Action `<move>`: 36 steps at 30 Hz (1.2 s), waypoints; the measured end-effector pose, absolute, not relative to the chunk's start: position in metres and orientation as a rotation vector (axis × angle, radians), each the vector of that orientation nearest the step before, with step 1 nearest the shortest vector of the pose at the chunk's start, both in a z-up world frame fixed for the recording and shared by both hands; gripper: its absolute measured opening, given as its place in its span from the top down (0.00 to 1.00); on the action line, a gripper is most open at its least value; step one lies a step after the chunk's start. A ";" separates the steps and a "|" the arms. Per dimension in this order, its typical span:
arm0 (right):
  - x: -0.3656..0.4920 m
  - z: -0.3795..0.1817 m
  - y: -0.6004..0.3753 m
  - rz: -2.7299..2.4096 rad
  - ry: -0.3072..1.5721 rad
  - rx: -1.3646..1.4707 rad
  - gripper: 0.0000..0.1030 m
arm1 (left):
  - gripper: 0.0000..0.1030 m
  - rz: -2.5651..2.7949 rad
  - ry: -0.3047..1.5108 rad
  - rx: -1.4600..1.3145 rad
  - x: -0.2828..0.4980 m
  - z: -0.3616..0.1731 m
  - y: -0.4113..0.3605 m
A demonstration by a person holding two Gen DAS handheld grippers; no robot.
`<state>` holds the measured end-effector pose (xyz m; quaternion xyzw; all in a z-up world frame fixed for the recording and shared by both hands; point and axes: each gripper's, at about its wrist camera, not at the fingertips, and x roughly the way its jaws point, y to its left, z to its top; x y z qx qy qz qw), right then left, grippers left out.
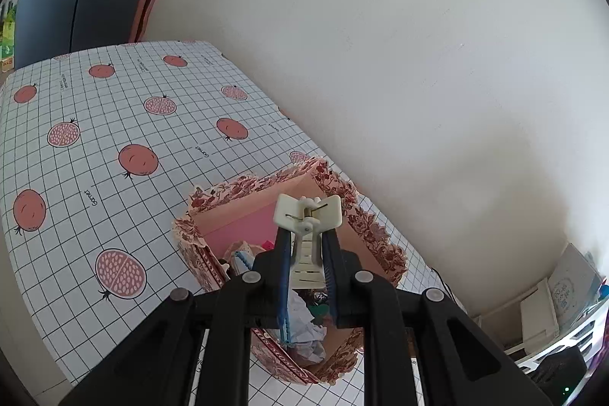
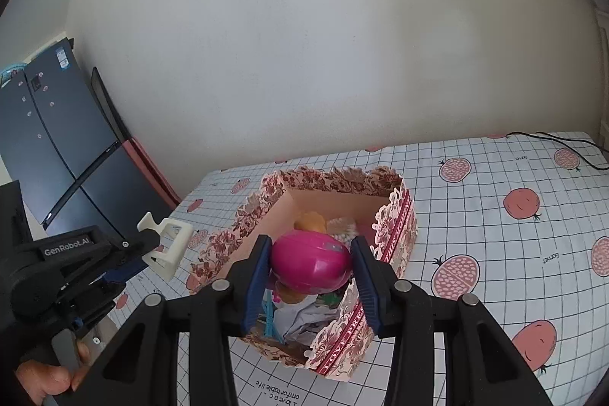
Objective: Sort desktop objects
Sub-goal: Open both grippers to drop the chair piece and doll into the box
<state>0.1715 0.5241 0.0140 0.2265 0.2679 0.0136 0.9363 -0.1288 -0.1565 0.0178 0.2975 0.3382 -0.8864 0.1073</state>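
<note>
My left gripper is shut on a cream plastic clip, held above the floral paper box. The right wrist view shows the same clip in the left gripper, left of the box. My right gripper is shut on a magenta egg-shaped toy, hovering over the box's open top. Inside the box lie crumpled paper, a blue clip, an orange item and other small things.
The table wears a white grid cloth with pomegranate prints. A white wall stands right behind the box. A dark fridge is at the left. A black cable runs along the far right. A hand grips the left tool's handle.
</note>
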 end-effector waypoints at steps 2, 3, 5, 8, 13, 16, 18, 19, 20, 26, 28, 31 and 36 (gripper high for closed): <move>0.176 0.007 0.524 0.022 0.567 0.464 0.56 | 0.84 -2.601 1.004 0.894 -0.131 0.014 -0.156; 0.177 0.004 0.524 0.019 0.575 0.464 0.56 | 0.84 -2.597 1.005 0.906 -0.132 0.011 -0.155; 0.180 0.001 0.524 0.020 0.585 0.465 0.56 | 0.84 -2.592 1.007 0.929 -0.135 0.008 -0.154; 0.182 -0.001 0.526 0.024 0.596 0.456 0.56 | 0.84 -2.578 1.014 0.967 -0.138 0.002 -0.154; 0.185 -0.004 0.531 0.034 0.607 0.436 0.54 | 0.73 -2.553 1.031 1.007 -0.141 -0.004 -0.154; 0.185 -0.003 0.531 0.029 0.609 0.432 0.54 | 0.66 -2.545 1.027 1.017 -0.141 -0.005 -0.153; 0.185 -0.003 0.530 0.025 0.613 0.434 0.53 | 0.61 -2.539 1.026 1.023 -0.142 -0.005 -0.153; 0.185 -0.003 0.530 0.022 0.616 0.436 0.51 | 0.54 -2.536 1.019 1.025 -0.142 -0.005 -0.153; 0.185 -0.003 0.529 0.018 0.618 0.438 0.50 | 0.50 -2.533 1.008 1.030 -0.142 -0.005 -0.153; 0.184 -0.001 0.524 -0.005 0.620 0.447 0.33 | 0.26 -2.506 0.962 1.038 -0.142 -0.004 -0.153; 0.184 0.000 0.522 -0.016 0.619 0.451 0.25 | 0.25 -2.499 0.938 1.041 -0.142 -0.003 -0.152; 0.185 -0.001 0.519 -0.022 0.624 0.464 0.16 | 0.20 -2.487 0.917 1.056 -0.143 -0.004 -0.151; 0.185 -0.002 0.517 -0.036 0.627 0.469 0.03 | 0.18 -2.484 0.897 1.059 -0.144 -0.005 -0.150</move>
